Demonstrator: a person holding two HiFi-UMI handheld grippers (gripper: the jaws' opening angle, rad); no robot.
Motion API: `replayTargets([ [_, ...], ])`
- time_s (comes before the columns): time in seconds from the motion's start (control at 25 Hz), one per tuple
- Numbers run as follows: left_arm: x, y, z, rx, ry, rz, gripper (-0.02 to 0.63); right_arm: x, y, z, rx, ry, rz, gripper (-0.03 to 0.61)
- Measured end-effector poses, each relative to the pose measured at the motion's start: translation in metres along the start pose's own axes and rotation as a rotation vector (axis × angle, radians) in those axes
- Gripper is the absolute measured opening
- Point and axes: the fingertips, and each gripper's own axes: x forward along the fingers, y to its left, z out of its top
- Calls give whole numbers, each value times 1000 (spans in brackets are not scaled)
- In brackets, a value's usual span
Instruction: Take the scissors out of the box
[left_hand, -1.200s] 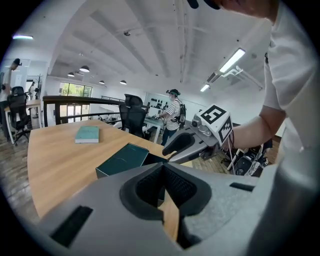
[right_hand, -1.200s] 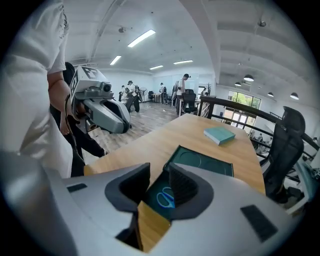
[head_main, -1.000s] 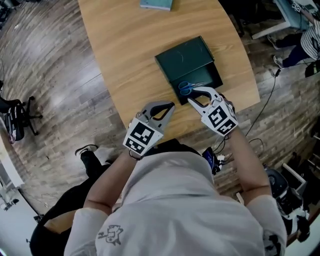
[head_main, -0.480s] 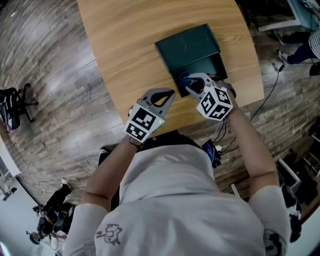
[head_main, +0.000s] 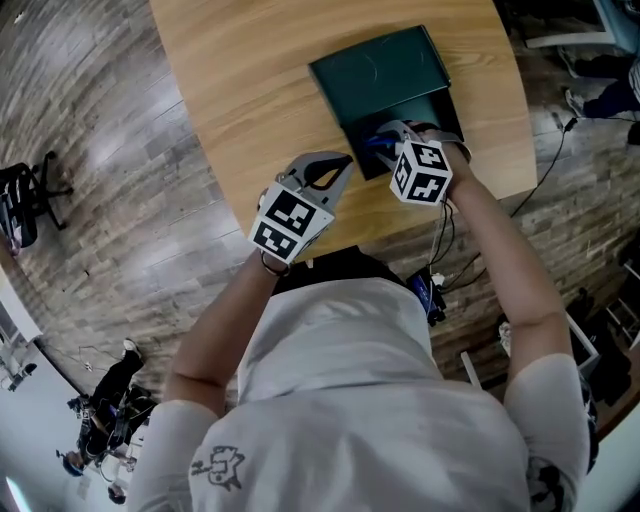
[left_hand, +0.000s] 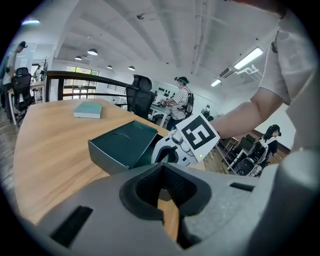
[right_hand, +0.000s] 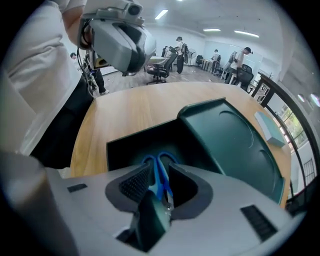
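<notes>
A dark green box (head_main: 447, 105) lies on the wooden table (head_main: 250, 90), its lid (head_main: 385, 65) slid back over the far half. The blue-handled scissors (right_hand: 159, 167) lie in the open near half. Only a bit of blue from the scissors (head_main: 374, 142) shows in the head view. My right gripper (head_main: 386, 136) points steeply down into the box. In the right gripper view, my right gripper (right_hand: 160, 181) is open, its jaws standing either side of the scissors' handles. My left gripper (head_main: 343, 162) hovers just left of the box, shut and holding nothing.
The table's near edge (head_main: 400, 232) runs just under both grippers. A teal book (left_hand: 88, 110) lies farther back on the table. Office chairs and people stand beyond the table. A cable (head_main: 545, 180) trails over the wood floor on the right.
My right gripper has dropped and tipped down into the open half of the box, over the scissors. My left gripper has sunk a little toward the table.
</notes>
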Motion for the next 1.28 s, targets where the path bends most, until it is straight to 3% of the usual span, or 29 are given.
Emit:
replayTargets([
  [0.24, 3, 0, -9, -11, 15, 1, 5, 18, 3, -7, -94, 49, 7, 120],
  [0.6, 2, -2, -11, -13, 10, 5, 5, 21, 6, -9, -86, 31, 35, 95],
  [1.28, -31, -7, 1, 38, -2, -2, 6, -35, -9, 24, -65, -30, -183, 91],
])
